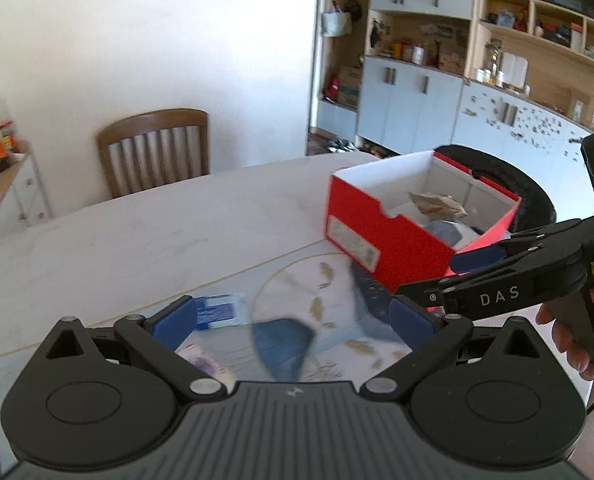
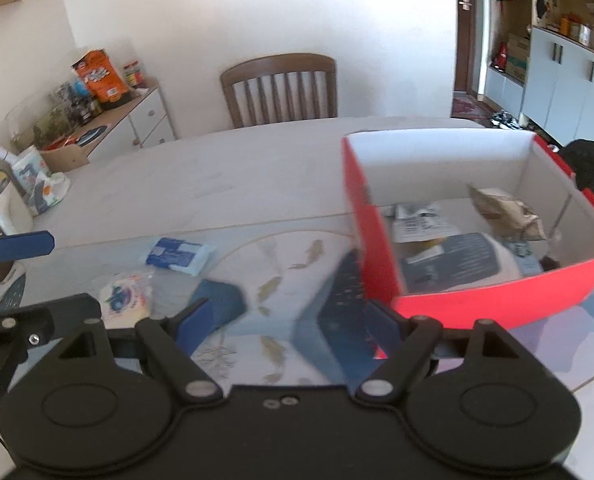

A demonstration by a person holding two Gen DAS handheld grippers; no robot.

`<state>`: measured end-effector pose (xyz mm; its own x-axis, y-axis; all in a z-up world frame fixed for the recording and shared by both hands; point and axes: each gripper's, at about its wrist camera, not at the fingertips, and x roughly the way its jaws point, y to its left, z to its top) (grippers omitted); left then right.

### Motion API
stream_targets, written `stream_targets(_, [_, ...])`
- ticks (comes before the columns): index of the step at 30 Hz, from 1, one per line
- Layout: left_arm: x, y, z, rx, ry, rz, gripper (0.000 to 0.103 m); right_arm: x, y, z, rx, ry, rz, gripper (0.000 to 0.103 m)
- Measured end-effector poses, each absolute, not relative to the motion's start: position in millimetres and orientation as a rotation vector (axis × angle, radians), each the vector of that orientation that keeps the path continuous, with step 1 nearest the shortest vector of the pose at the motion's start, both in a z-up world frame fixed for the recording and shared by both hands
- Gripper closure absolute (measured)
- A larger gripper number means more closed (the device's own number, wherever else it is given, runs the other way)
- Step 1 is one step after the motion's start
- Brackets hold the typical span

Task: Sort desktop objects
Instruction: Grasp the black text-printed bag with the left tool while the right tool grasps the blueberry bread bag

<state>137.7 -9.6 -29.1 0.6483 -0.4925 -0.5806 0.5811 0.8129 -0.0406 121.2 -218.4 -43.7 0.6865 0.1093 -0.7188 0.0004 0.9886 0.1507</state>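
The counter is bare across its far half, up to the rounded edge by the wooden chair. The near part carries a fish-patterned mat, with a blue-and-white packet and a white wrapped packet lying apart at its left. The red box stands on the mat's right, open-topped, holding a crumpled brown bag, printed papers and a white-and-blue pack. Left tongs and right tongs both stand wide apart, empty.

Left tool and right tool both gape wide, empty.
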Motion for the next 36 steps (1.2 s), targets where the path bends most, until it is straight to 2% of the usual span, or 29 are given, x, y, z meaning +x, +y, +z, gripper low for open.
stream_targets(12, [129,49,-68,0.116,0.662,-0.52,0.0,142,-167,-53,0.093,0.831,0.13,0.02])
stream_targets(29, [137,73,-125,0.121,0.787,-0.422,0.002,178,-100,-79,0.031,0.873,0.247,0.02])
stream_targets(36, [143,79,-137,0.066,0.839,-0.376,0.01,193,-78,-92,0.038,0.89,0.267,0.02])
